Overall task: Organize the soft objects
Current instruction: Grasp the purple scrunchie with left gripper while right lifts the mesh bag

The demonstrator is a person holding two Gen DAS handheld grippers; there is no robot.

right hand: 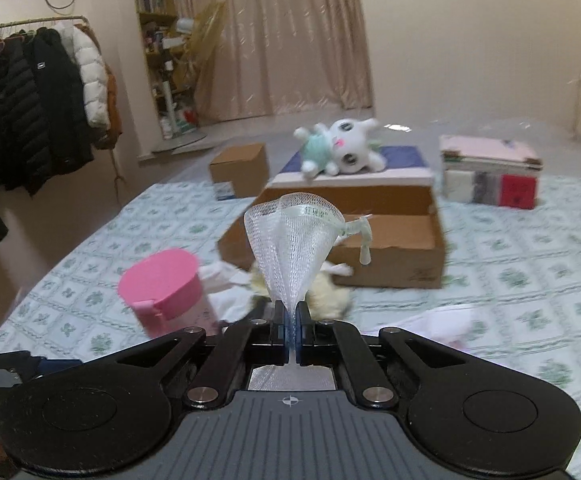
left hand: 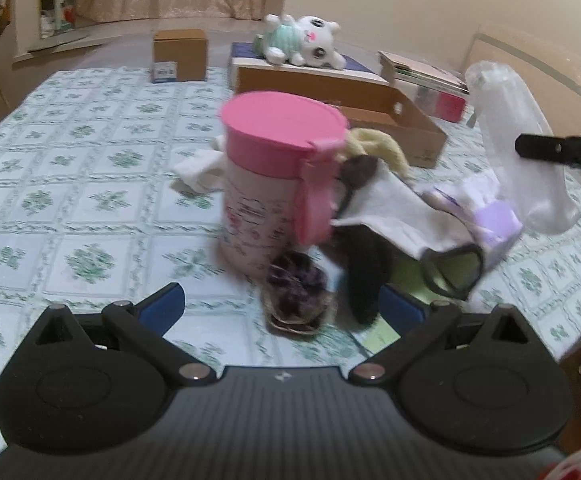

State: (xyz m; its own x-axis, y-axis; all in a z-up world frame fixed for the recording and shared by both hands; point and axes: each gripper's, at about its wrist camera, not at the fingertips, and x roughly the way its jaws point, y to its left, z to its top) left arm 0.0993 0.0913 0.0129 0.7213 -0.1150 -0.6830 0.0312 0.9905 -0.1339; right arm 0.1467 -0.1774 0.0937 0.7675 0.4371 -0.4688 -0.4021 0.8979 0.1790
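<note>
My right gripper [right hand: 290, 316] is shut on a white mesh bag [right hand: 296, 240] that fans upward from the jaws; in the left wrist view the bag [left hand: 518, 148] hangs at the right, by the right gripper's black finger [left hand: 562, 150]. My left gripper [left hand: 282, 304] is open and empty, low over a dark purple scrunchie [left hand: 296, 296]. Beside it lies a heap of soft things: a white cloth [left hand: 402, 212], a black sock [left hand: 364, 276], a yellow cloth [left hand: 382, 146] and a purple pack [left hand: 490, 220]. A white plush toy [left hand: 306, 40] lies on a box at the back.
A pink-lidded cup [left hand: 278, 168] stands in front of the left gripper. An open cardboard box [right hand: 386, 240] stands behind the heap. A small carton [left hand: 179, 54] and stacked books [left hand: 430, 80] are at the back. Coats [right hand: 30, 112] hang at the left.
</note>
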